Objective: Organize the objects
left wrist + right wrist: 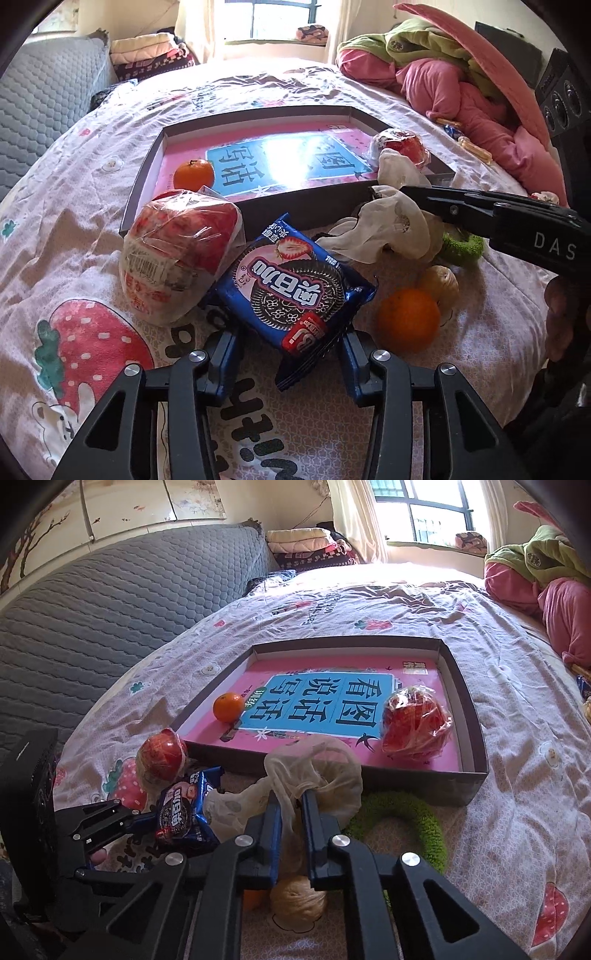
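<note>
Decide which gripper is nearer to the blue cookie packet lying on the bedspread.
Left. The left gripper has its jaws on either side of the blue cookie packet, gripping its near end. The right gripper is off to the side, shut on the white plastic bag.

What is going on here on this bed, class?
A person with two handheld grippers is tidying snacks into a shallow dark cardboard tray. The left gripper straddles a blue cookie packet; the right gripper pinches a crumpled white plastic bag. A small orange and a red wrapped snack already lie inside.
</note>
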Demonstrator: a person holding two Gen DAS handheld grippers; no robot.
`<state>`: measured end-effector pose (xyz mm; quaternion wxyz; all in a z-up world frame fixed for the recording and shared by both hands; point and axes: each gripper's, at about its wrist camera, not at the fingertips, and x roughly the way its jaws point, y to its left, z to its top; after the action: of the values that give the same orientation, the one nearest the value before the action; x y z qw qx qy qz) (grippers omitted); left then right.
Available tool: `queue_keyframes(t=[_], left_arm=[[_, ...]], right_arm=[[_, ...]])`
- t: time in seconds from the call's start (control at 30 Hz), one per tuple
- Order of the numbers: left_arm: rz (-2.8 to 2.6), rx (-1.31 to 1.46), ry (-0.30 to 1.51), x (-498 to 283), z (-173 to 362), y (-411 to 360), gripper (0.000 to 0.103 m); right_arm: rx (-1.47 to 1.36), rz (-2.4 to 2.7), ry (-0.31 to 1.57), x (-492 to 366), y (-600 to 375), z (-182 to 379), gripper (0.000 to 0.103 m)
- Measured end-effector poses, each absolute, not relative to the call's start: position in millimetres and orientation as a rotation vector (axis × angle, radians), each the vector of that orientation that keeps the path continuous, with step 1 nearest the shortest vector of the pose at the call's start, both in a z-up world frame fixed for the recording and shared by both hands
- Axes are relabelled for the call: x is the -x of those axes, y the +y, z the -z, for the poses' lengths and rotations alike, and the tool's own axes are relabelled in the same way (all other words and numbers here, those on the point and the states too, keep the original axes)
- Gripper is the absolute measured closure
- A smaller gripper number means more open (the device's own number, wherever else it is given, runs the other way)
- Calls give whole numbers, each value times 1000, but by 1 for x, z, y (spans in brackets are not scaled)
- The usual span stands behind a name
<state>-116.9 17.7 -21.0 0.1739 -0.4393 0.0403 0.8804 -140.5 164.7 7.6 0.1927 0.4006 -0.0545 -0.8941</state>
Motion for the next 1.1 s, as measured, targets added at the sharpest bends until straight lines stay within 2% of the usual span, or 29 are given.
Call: queue_keyframes(t=[1.1], left_arm=[[-2562, 1062, 34, 110, -30, 26, 56]], right_arm=[[-826, 2611, -166, 123, 179, -62, 95]])
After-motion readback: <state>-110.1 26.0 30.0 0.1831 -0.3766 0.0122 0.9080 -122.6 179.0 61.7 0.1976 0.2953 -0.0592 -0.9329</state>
